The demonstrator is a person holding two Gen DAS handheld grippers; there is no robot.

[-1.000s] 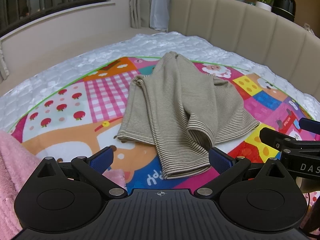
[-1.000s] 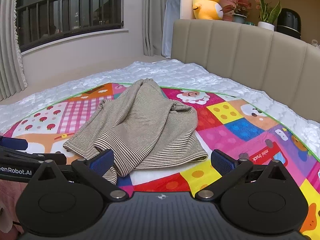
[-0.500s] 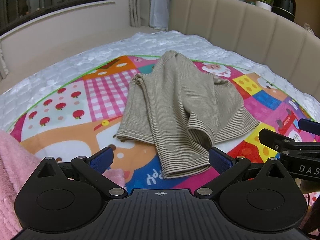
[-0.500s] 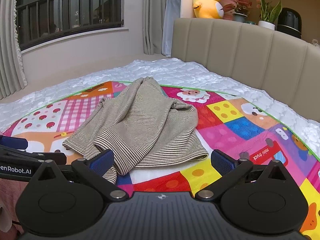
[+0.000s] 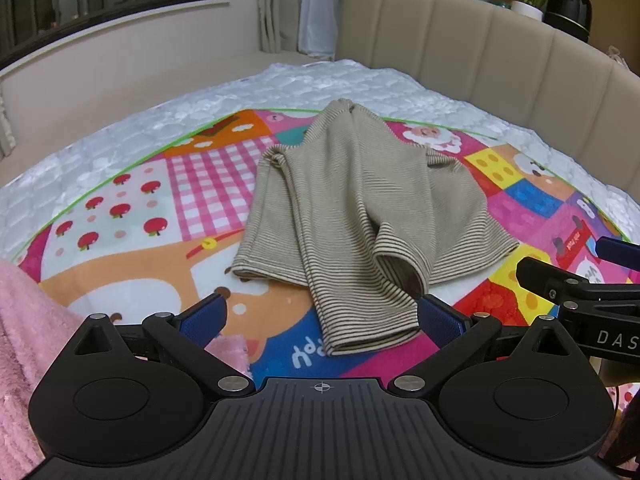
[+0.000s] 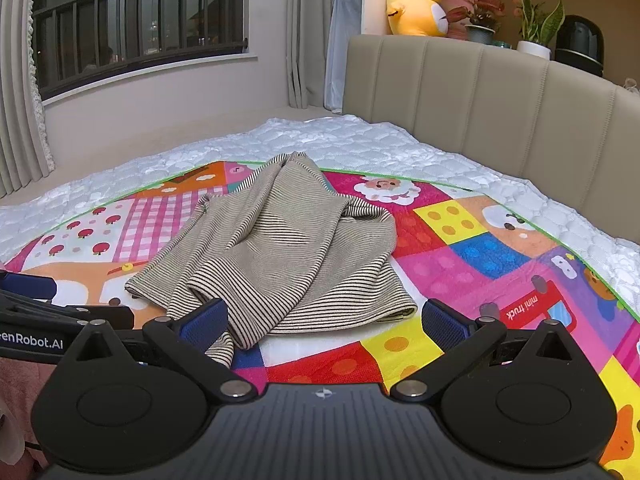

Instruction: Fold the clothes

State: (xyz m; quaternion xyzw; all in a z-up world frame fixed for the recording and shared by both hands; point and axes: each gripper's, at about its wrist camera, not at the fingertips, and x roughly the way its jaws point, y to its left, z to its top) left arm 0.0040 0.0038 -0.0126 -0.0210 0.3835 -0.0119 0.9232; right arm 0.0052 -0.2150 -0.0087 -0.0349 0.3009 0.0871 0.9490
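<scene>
While spread wide and gripping nothing, left gripper (image 5: 320, 316) low over the play mat (image 5: 132, 208) just short of the striped shirt (image 5: 360, 216), crumpled mid-mat on the bed (image 6: 340, 140). Right gripper (image 6: 324, 320) equally wide, empty, left finger (image 6: 204, 322) overlapping the shirt's near sleeve; contact unclear.

One striped garment (image 5: 360, 216), two potted plants (image 6: 536, 28).

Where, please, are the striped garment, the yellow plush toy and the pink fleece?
striped garment (image 5: 360, 208): left wrist view, middle of the cloth.
yellow plush toy (image 6: 414, 4): right wrist view, its body.
pink fleece (image 5: 24, 328): left wrist view, near fold.
</scene>
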